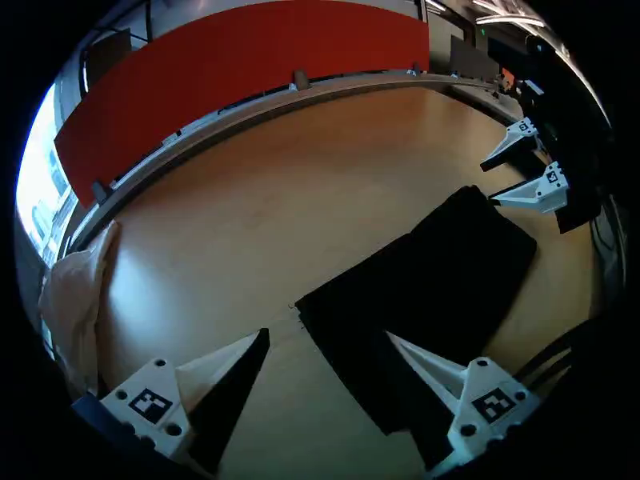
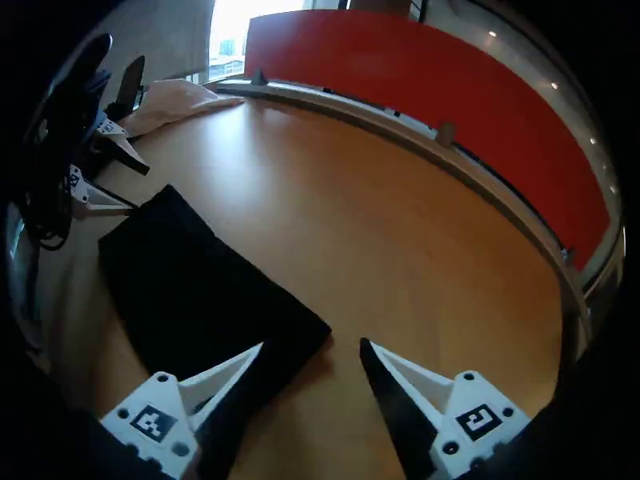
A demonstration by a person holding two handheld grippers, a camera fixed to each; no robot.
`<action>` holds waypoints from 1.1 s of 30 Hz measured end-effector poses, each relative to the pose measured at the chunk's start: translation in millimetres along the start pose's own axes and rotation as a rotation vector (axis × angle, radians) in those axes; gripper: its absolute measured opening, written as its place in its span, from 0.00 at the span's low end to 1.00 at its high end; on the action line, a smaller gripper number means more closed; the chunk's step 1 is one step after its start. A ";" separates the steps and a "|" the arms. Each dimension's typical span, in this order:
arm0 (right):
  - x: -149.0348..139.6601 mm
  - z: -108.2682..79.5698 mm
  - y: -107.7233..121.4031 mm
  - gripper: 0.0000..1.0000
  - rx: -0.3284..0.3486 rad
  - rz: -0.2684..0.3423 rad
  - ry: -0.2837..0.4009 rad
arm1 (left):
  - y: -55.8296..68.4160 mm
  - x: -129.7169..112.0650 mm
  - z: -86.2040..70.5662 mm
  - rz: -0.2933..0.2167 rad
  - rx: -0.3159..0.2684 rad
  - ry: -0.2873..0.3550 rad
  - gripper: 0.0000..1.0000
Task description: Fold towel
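The towel point(image 1: 432, 288) is black and lies flat on the wooden table point(image 1: 280, 208) as a long rectangle, set diagonally between the two grippers.

**Left gripper point(image 1: 326, 334).** In the left gripper view the jaws are spread wide with nothing clamped. One fingertip sits over bare wood. The other overlaps the near end of the towel (contact with the fabric cannot be confirmed). In the right gripper view this same left gripper point(image 2: 139, 190) appears at the far end of the towel point(image 2: 192, 288), jaws parted, tips just beside the fabric corner.

**Right gripper point(image 2: 310, 342).** In the right gripper view the jaws are released and hold nothing. One finger overlaps the towel's near corner, and the other is over the bare table point(image 2: 384, 224). In the left gripper view the right gripper point(image 1: 487, 182) is seen at the opposite end of the towel, fingers apart, the lower tip close to the towel's far corner.

**Surroundings.** A red panel point(image 1: 240, 72) runs along the far edge of the table. A pale cloth point(image 1: 76, 296) lies bunched at the table's end near a bright window point(image 2: 240, 36), well apart from the towel.
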State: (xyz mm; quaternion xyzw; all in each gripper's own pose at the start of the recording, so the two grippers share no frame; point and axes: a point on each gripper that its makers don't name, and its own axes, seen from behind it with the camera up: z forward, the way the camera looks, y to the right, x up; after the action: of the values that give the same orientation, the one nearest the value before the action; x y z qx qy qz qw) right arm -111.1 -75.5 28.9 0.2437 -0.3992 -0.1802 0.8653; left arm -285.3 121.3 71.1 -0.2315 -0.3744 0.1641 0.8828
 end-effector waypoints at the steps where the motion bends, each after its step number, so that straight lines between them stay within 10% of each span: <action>1: -0.2 -1.1 -0.6 0.94 0.001 0.004 0.003 | 0.4 -0.3 -0.5 -0.002 -0.001 0.000 0.97; 33: -30.2 -61.0 -44.3 0.99 0.028 0.043 0.049 | 25.5 -44.6 -52.4 -0.100 0.010 -0.006 0.97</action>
State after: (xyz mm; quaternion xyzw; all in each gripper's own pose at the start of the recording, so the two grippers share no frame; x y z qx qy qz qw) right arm -87.4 -79.4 -48.7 0.2514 -0.3855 -0.1497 0.8751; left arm -279.3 107.0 -0.6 -0.2076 -0.3874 0.1223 0.8899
